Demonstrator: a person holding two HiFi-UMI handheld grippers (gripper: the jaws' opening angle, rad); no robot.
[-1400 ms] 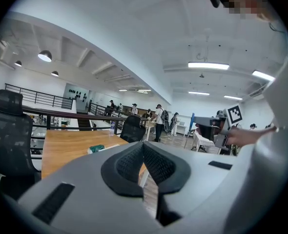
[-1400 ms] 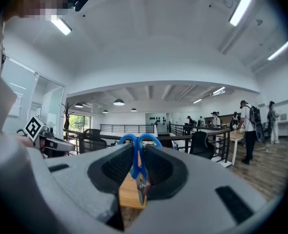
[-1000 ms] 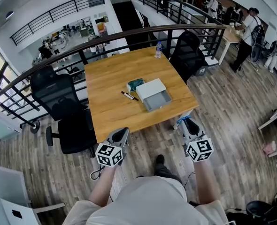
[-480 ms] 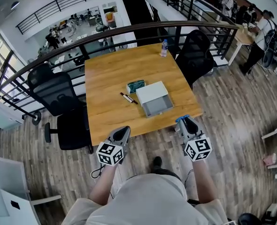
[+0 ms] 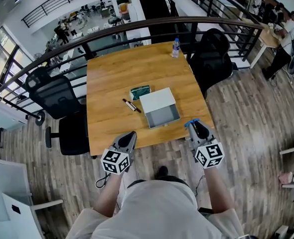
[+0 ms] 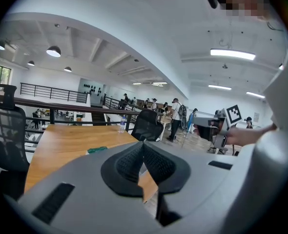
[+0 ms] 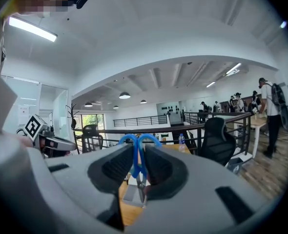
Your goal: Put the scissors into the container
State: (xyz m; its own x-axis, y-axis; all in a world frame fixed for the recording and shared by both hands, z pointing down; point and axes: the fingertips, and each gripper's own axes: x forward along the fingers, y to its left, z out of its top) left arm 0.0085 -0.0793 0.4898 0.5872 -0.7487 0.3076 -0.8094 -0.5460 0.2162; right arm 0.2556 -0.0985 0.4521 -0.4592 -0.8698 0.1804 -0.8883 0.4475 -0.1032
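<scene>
Pinching the scissors (image 7: pixel 136 160) by the handles, the right gripper (image 5: pixel 193 125) is hovering at the table's (image 5: pixel 112 73) near edge, just short of the container (image 5: pixel 157 101). The left gripper (image 5: pixel 129 136) is hanging alongside with its jaws pressed together, empty.

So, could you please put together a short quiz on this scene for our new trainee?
1. What does the right claw hold?
2. True or false: the left claw is shut with nothing in it.
3. In the head view, the marker pen lies: A) on the table, left of the container; B) inside the container; C) on the floor.
Key: 1. The scissors. 2. True. 3. A.
</scene>
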